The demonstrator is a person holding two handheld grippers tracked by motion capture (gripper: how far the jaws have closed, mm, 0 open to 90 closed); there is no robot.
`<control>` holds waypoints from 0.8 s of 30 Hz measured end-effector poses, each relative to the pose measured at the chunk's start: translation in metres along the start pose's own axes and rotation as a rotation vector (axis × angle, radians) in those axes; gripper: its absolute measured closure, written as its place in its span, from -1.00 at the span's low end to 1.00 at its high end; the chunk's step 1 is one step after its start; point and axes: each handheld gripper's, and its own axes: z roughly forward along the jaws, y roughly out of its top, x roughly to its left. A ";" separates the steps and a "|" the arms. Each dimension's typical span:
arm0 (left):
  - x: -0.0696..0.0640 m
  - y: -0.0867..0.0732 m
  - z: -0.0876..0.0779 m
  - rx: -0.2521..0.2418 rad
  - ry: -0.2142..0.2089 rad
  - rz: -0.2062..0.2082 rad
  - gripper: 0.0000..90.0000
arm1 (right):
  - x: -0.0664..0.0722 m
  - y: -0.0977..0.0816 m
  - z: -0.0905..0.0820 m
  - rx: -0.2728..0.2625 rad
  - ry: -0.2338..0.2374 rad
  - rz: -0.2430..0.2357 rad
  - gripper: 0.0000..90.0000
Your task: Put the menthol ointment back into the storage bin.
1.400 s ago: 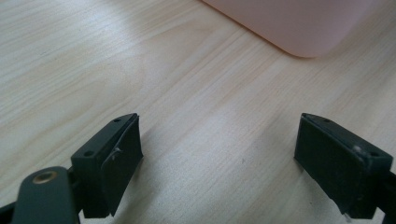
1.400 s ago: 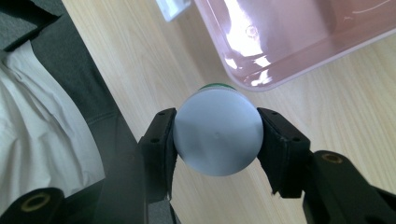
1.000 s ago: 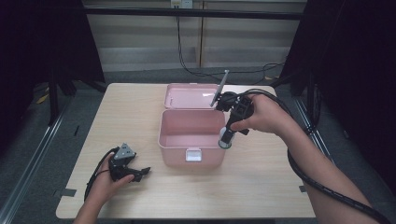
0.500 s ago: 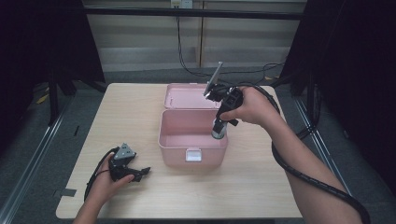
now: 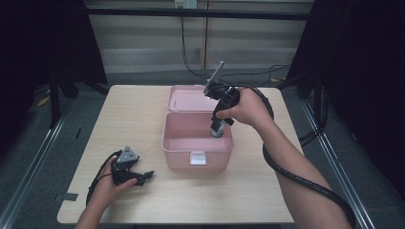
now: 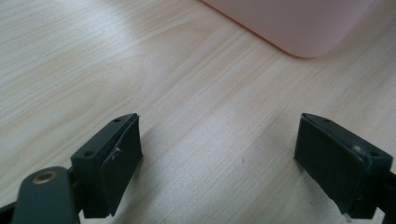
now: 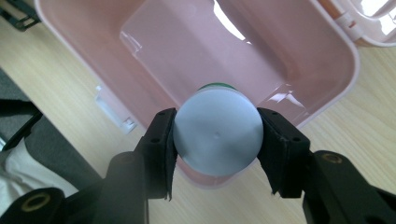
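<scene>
An open pink box (image 5: 165,143) stands mid-table, its lid (image 5: 186,98) laid flat behind it. My right gripper (image 5: 218,125) points down over the box's right side, shut on a small bottle (image 5: 218,130). In the right gripper view the bottle's pale round cap (image 7: 217,137) sits pinched between the black pads (image 7: 161,140), a green body just showing below it, above the box's inner wall (image 7: 154,60) near the rim. My left gripper (image 5: 141,177) rests on the table at the front left, open, with bare wood between its fingers (image 6: 119,158).
The box's white front latch (image 5: 197,157) faces the person. A corner of the box (image 6: 299,23) lies ahead of the left gripper. Cables trail from both grippers. Dark floor and rails surround the wooden table (image 5: 133,114).
The right hand has carried the bottle leftward from the box's right edge to over its inside, and slightly lower. The left hand has stayed put.
</scene>
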 end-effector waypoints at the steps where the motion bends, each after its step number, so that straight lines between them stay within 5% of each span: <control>1: 0.000 0.000 0.000 0.000 -0.001 0.000 -0.68 | 0.000 0.002 0.003 -0.003 -0.004 0.039 0.12; 24: 0.000 0.000 0.000 -0.001 -0.004 0.001 -0.68 | -0.008 0.018 0.030 -0.053 -0.051 0.184 0.12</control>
